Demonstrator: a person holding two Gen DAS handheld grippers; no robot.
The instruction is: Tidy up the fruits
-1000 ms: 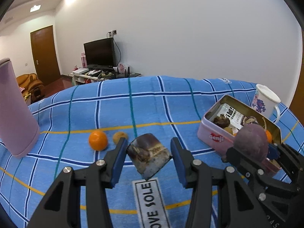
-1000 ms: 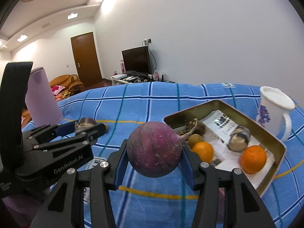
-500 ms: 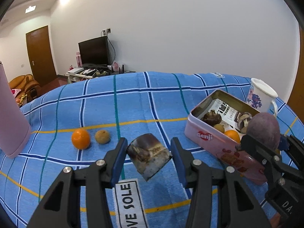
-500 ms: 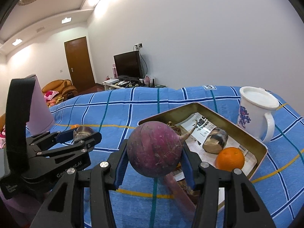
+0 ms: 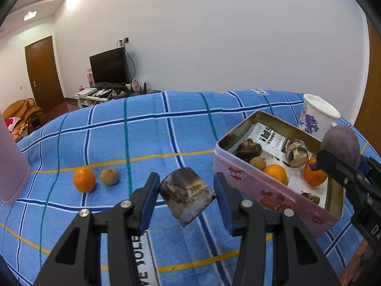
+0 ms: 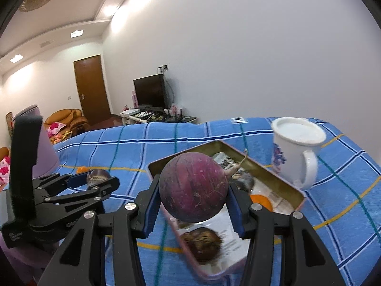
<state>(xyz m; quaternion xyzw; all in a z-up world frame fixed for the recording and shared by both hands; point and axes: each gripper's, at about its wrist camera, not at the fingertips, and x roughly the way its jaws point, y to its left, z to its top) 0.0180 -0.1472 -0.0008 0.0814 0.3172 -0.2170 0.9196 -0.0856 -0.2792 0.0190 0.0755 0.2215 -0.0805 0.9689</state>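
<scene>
Left gripper (image 5: 187, 196): fingers clamped on one brown chunk (image 5: 187, 196), held above blue checked cloth (image 5: 152, 138). Right gripper (image 6: 194, 188): fingers clamped on one purple turnip (image 6: 194, 188), over near end of tin (image 5: 238, 175). Tin: two oranges visible in left view, one small brown fruit, several dark chunks. On cloth, left of tin: one orange (image 5: 84, 179), one brown fruit (image 5: 109, 176), close together. One mug (image 6: 296, 152) just beside tin.

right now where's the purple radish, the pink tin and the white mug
purple radish (image 6: 193, 188), right wrist view, middle of its round skin
pink tin (image 5: 240, 176), left wrist view, near side wall by the logo
white mug (image 6: 289, 164), right wrist view, its side below the rim
</scene>
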